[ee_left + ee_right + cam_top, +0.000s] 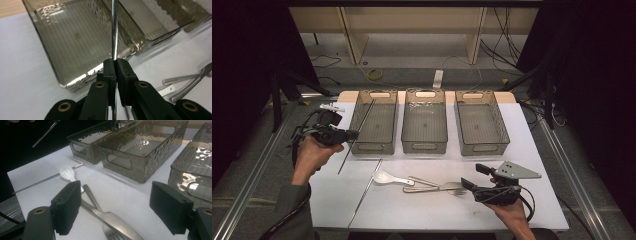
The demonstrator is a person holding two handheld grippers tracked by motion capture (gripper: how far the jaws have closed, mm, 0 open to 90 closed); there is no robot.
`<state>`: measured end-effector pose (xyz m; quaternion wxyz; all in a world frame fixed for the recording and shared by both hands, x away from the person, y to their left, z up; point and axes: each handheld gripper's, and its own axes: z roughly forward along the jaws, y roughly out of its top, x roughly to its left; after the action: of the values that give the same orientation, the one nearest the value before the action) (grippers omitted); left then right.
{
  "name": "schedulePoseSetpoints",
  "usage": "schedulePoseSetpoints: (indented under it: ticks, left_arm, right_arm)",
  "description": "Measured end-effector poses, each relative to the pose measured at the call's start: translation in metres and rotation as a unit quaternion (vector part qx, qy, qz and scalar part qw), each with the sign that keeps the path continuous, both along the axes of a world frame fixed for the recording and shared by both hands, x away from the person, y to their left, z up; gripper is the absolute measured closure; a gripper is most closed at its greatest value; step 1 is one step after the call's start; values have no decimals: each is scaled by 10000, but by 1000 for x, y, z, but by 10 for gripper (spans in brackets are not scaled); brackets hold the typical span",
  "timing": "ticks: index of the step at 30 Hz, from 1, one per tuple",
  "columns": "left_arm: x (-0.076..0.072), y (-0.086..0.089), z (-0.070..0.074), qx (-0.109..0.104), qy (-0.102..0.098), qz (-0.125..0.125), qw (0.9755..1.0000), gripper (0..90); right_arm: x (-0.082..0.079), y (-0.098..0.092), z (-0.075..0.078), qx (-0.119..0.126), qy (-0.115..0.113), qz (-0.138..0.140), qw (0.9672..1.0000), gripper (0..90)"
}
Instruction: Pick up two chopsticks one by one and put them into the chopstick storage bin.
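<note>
The left claw (353, 135) was clamped shut on a thin metal rod (357, 135), a chopstick by the look of it, which ran slantwise from about 7 o'clock below the claw up to about 1 o'clock, where its upper end reached over the left bin (362, 145). In the left gripper view the rod (114, 30) stood pinched between the two black pads and rose straight up across the smoked, dimpled wall of that bin (50, 62). The person's left hand (312, 152) gripped the tool at the 9 o'clock side of the worktop (532, 155).

Three clear bins stood in a row along the 12 o'clock edge: the left one, a middle bin (424, 145) and a right bin (482, 145), close together but apart.

A second rod (364, 192) lay flat on the worktop, slanting from 7 o'clock up towards 1 o'clock, its upper end just beside a white spoon (384, 177). To the 3 o'clock side of the spoon lay a loose pile of metal cutlery (432, 186), a fork among it.

The right claw (472, 176) stood open, holding nothing, low near the 5 o'clock corner of the worktop, pointing towards 9 o'clock at the cutlery. In the right gripper view its pads (67, 205) stood wide apart, with the fork (117, 225) and the spoon (67, 173) lying ahead between them.
</note>
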<state>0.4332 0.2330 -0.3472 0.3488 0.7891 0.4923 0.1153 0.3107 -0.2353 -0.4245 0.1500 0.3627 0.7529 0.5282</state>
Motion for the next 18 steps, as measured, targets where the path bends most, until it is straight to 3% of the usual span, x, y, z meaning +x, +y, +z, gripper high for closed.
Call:
schedulePoseSetpoints:
  ticks: [6,13,18]
  left_arm:
    - [20,0,0,-222,-57,126,9997,853]
    - [40,3,0,-329,-147,323,9988,853]
    - [54,8,2,-461,-243,539,9972,853]
  right_arm:
    - [0,0,0,15,0,2,10000,263]
    - [0,-1,0,27,-7,10,10000,263]
    - [0,-1,1,29,-5,23,10000,263]
